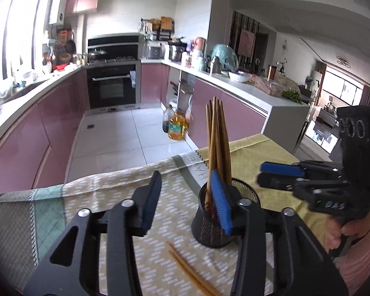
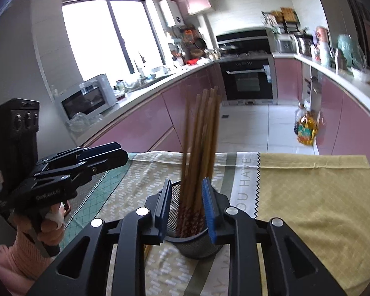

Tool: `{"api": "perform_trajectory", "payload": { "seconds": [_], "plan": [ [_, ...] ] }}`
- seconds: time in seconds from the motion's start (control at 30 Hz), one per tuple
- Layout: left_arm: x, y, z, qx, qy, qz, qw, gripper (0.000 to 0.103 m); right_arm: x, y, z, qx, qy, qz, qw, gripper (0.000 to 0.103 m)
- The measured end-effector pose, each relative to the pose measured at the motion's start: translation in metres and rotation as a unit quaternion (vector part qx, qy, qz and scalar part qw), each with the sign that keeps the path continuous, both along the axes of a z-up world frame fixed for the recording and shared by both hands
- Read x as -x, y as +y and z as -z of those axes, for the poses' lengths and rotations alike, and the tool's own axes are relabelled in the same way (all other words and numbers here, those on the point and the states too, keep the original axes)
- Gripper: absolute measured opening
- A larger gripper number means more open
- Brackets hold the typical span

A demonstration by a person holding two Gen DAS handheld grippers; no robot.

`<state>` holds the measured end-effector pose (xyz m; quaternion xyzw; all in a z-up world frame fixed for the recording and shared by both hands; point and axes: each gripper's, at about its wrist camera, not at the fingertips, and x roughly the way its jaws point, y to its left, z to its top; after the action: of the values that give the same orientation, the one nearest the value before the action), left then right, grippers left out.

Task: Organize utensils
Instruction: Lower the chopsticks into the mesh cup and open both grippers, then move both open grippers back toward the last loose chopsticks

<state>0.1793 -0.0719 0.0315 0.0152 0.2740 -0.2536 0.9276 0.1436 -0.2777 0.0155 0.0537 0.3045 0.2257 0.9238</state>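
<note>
Where a patterned cloth covers the table, the left gripper gapes before a mesh cup of chopsticks; two loose chopsticks lie at six o'clock. From the right wrist, the right gripper stands parted around the cup, pink cabinets at twelve.

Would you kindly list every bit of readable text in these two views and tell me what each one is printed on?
"OU HAVE": on the grey band of the patterned tablecloth; the first letters are hidden.
"DAS": embossed on the right gripper body.
Lettering on the left gripper body: too blurred to read.
Brand on the oven front: too small to read.
</note>
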Motion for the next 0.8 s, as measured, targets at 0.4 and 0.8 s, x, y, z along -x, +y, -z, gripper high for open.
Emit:
{"api": "perform_trajectory", "payload": {
  "seconds": [0.4,0.8],
  "plan": [
    [0.06,0.051,0.049,-0.016,0.029,-0.049,0.9983,0.074,0.043,0.051,0.049,0.03,0.055,-0.085,0.994,0.028],
    [0.075,0.061,0.097,-0.021,0.088,-0.068,0.9936,0.075,0.047,0.085,0.105,0.059,0.13,-0.087,0.986,0.028]
  ]
}}
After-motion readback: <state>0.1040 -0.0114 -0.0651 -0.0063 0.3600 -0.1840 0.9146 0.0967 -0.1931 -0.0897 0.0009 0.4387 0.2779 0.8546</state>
